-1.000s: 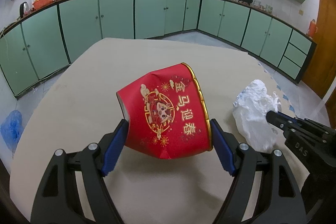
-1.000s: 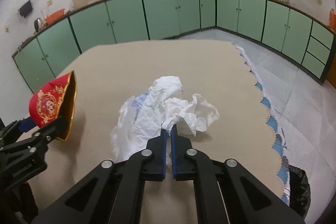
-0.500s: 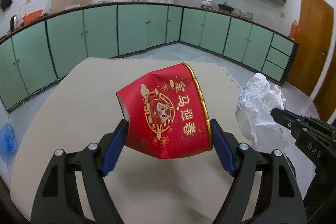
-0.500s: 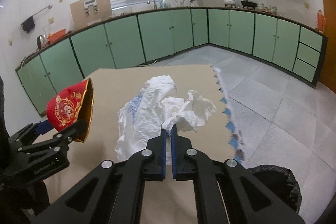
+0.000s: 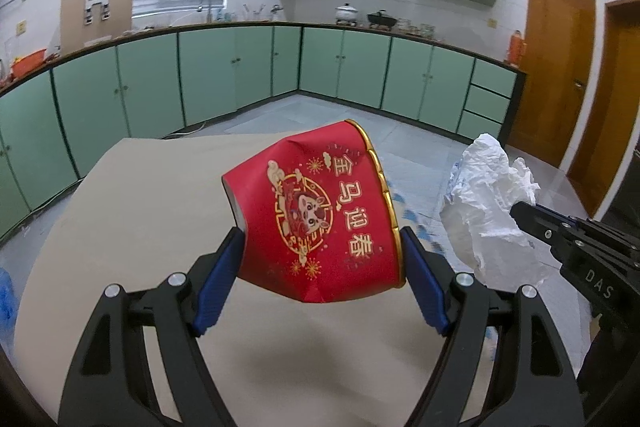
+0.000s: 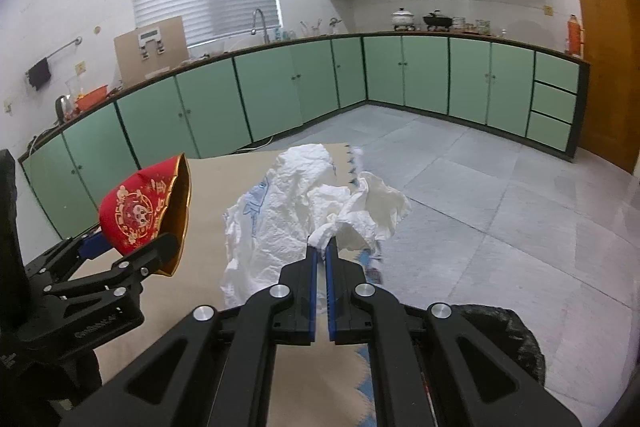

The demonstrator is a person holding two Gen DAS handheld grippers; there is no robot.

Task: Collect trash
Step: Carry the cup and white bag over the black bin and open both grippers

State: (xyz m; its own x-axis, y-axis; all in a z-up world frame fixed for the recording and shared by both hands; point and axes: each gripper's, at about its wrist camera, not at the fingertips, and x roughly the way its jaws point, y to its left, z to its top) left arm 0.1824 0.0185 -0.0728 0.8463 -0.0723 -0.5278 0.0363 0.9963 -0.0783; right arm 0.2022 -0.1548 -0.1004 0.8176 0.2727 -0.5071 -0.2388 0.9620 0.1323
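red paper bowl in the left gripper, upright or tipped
Tipped: the red paper bowl lies sideways, its gold rim facing right, clamped in the left gripper.

Bare table (image 5: 120,227) ahead; open floor (image 6: 500,195) beyond its edge.

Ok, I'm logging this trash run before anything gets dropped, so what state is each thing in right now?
red paper bowl: crumpled, on its side, clamped between the blue pads, off the table.
left gripper: shut on the bowl, jaws wide.
white plastic bag: crumpled, hanging from the pinch.
right gripper: shut on the bag.
black bin bag: on the floor at lower right, mostly hidden.
table: covered in tan cloth.
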